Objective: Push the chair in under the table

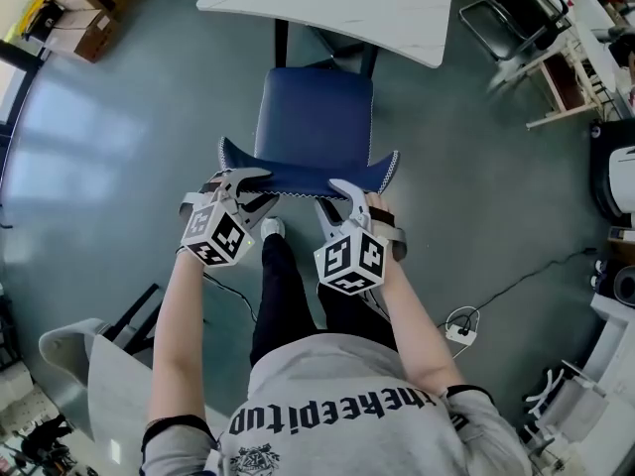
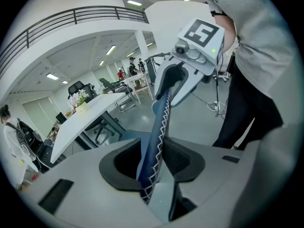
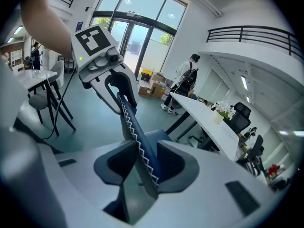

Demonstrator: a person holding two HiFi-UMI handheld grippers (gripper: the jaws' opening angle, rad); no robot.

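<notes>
1. Nearest the camera was the person's grey shirt [image 1: 337, 395], with both arms reaching out in front.
2. The left gripper [image 1: 243, 181] was clamped on the top edge of the chair back [image 1: 308, 175], near its left end. In the left gripper view the blue edge with its white zigzag stitching sat squeezed between the two jaws.
3. The right gripper [image 1: 342, 194] was clamped on the same edge, near its right end. The right gripper view showed the stitched edge pinched between its jaws too.
4. The chair [image 1: 316, 117] stood on the grey floor [image 1: 129, 147], facing the white table [image 1: 337, 3]. The front of its blue seat was right at the table's near edge, maybe just under it.
5. Most of the seat was out in the open, and the chair back was well apart from the table.
6. So the job looked only partly done. The hold on the chair was good and the chair was lined up with the table.
7. What was left, it seemed, was to push the chair forward until the seat went under the table top.
</notes>
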